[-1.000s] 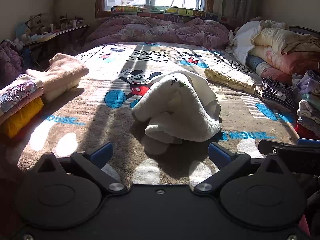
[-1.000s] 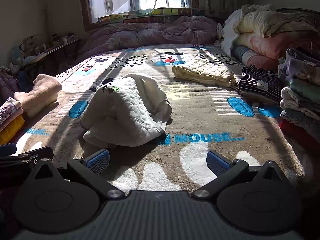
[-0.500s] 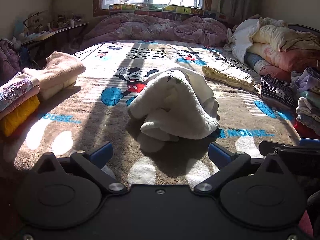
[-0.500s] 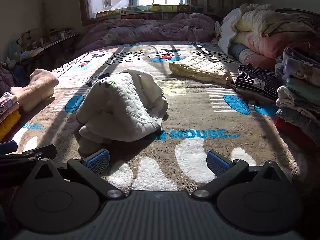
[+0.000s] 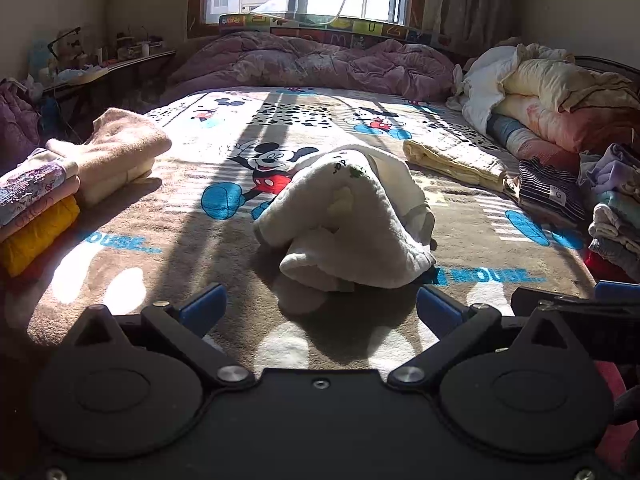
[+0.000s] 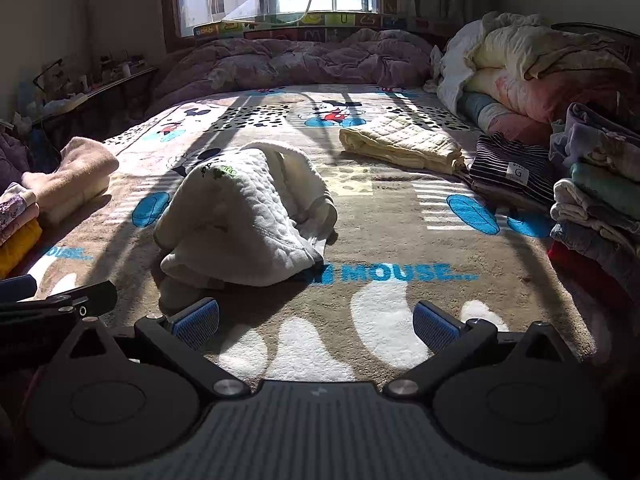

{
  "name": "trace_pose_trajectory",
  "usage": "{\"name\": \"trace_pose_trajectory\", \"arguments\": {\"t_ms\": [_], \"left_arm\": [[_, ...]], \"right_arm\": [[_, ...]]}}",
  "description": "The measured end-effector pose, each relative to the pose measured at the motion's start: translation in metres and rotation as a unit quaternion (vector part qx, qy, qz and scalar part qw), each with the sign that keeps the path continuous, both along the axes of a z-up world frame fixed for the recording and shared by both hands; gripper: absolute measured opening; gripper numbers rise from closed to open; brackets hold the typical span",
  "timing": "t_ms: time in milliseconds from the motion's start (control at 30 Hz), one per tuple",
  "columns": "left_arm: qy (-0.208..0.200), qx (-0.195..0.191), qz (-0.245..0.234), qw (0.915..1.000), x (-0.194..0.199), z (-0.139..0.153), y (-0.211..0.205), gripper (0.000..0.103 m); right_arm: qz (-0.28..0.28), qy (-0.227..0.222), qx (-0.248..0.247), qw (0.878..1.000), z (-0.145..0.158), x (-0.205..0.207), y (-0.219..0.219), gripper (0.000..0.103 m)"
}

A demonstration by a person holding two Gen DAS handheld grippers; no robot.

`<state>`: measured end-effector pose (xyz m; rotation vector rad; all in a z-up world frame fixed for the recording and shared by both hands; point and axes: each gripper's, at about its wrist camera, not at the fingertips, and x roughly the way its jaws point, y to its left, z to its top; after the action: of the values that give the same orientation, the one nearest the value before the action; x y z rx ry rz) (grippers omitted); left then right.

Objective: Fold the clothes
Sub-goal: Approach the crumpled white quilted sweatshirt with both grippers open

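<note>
Both hand-held grippers, left [image 5: 318, 310] and right [image 6: 316, 322], gape wide and hold nothing, just short of the crumpled white garment [image 5: 348, 220] heaped mid-bed on the cartoon blanket [image 5: 160, 232]. Folded stacks [image 5: 60, 184] sit left, piled clothes [image 6: 592, 200] right.

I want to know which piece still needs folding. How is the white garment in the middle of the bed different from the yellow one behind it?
The white garment is crumpled into a raised heap; the yellow garment lies flat and folded. The white one lies nearer the tongs; the yellow one lies farther back, beside a striped garment. The white one bears a small green mark; the yellow one looks plain. Both have a quilted texture and rest on the blanket, untouched.
</note>
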<state>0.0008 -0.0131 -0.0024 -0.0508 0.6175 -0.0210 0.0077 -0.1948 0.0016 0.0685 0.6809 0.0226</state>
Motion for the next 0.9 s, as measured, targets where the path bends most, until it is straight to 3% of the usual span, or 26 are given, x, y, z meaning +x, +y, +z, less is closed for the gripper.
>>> {"name": "trace_pose_trajectory", "arguments": {"t_ms": [533, 900], "left_arm": [[0.009, 0.003, 0.011, 0.9999, 0.011, -0.004, -0.001, 0.103], [0.012, 0.015, 0.019, 0.9996, 0.017, -0.005, -0.006, 0.103]], "right_arm": [[0.006, 0.004, 0.010, 1.000, -0.008, 0.013, 0.002, 0.102], [0.021, 0.003, 0.047, 0.999, -0.013, 0.018, -0.007, 0.102]]}}
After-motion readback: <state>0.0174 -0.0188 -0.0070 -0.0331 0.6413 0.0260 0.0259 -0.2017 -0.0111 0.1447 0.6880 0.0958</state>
